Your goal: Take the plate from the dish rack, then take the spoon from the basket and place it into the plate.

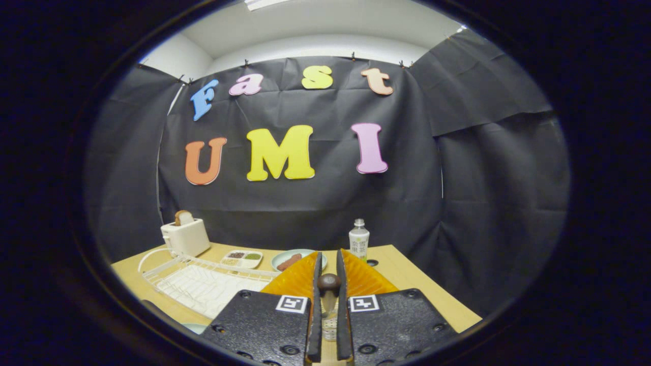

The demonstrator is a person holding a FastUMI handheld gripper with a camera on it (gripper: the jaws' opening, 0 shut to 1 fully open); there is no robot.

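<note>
Left to right on table (pixel 402 269): toaster (pixel 186 236) with bread, dish rack (pixel 203 282), sectioned tray (pixel 243 258), plate (pixel 295 260) holding a brown item, bottle (pixel 359 239). Gripper (pixel 329 269) nearly closed, pinching dark round-ended handle (pixel 329 282), possibly the spoon

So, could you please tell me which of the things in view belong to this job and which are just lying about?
Job in hand:
- gripper, fingers closed on a brown round-ended handle, apparently the spoon
- dish rack, left of the fingers, no plate in it

Lying about, beyond the fingers on the table:
- toaster with bread
- divided tray
- plate with sausage
- bottle
</note>
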